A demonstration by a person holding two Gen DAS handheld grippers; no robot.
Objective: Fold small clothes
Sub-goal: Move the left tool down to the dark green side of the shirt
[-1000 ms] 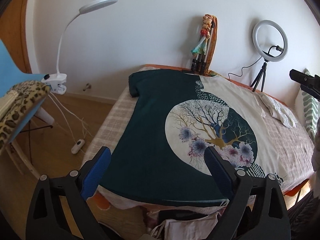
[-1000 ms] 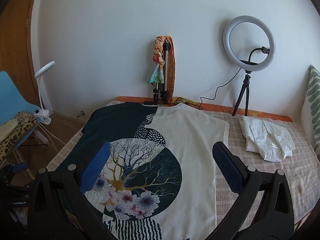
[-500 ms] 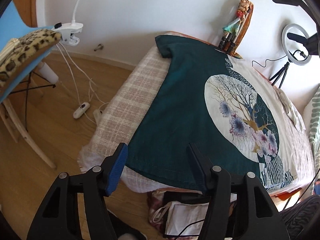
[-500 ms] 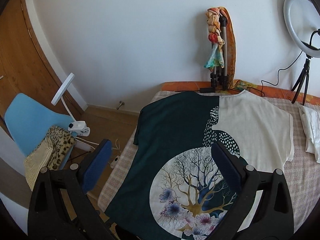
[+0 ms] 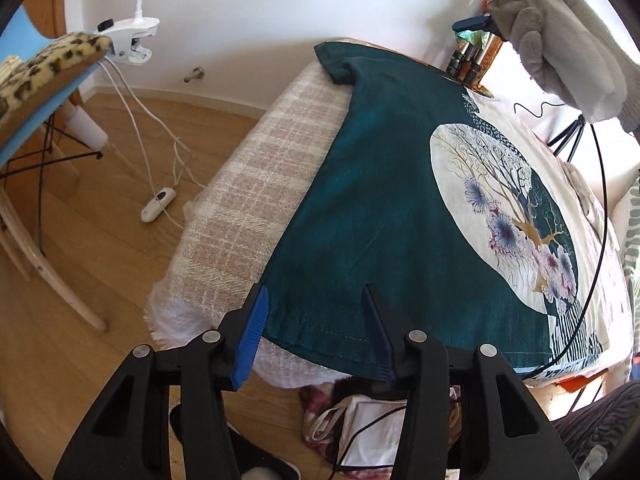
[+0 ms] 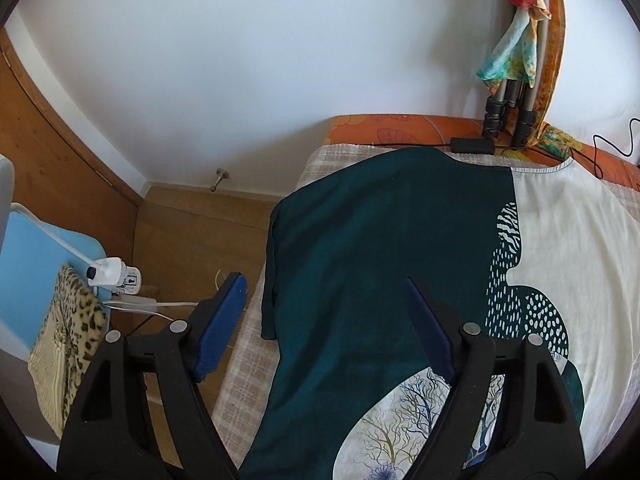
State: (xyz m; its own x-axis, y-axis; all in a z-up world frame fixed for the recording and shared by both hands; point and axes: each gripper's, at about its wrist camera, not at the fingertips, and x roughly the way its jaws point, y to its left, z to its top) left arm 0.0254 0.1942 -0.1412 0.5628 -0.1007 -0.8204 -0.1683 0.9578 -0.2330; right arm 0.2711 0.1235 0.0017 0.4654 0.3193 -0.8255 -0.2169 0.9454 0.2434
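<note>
A dark green and cream T-shirt (image 5: 400, 208) with a round tree-and-flower print lies flat on the bed. My left gripper (image 5: 314, 300) is open and empty, its blue-padded jaws straddling the shirt's bottom left hem corner. My right gripper (image 6: 324, 288) is open and empty, hovering over the green left side of the T-shirt (image 6: 380, 260) near its short sleeve (image 6: 272, 280). In the left wrist view the right gripper (image 5: 472, 24) shows at the top right, held by a grey-gloved hand (image 5: 560, 40).
A checked blanket (image 5: 248, 208) covers the bed. A blue chair with a leopard cushion (image 5: 52, 60) and a clip lamp (image 5: 128, 40) stand left on the wooden floor, with cables and a switch (image 5: 158, 204). A tripod (image 6: 508, 96) stands by the wall. Bags (image 5: 360, 428) lie below the bed.
Both grippers have moved left and lower toward the shirt's green side. The left gripper has come close to the bottom hem corner, and its jaws have narrowed a little.
</note>
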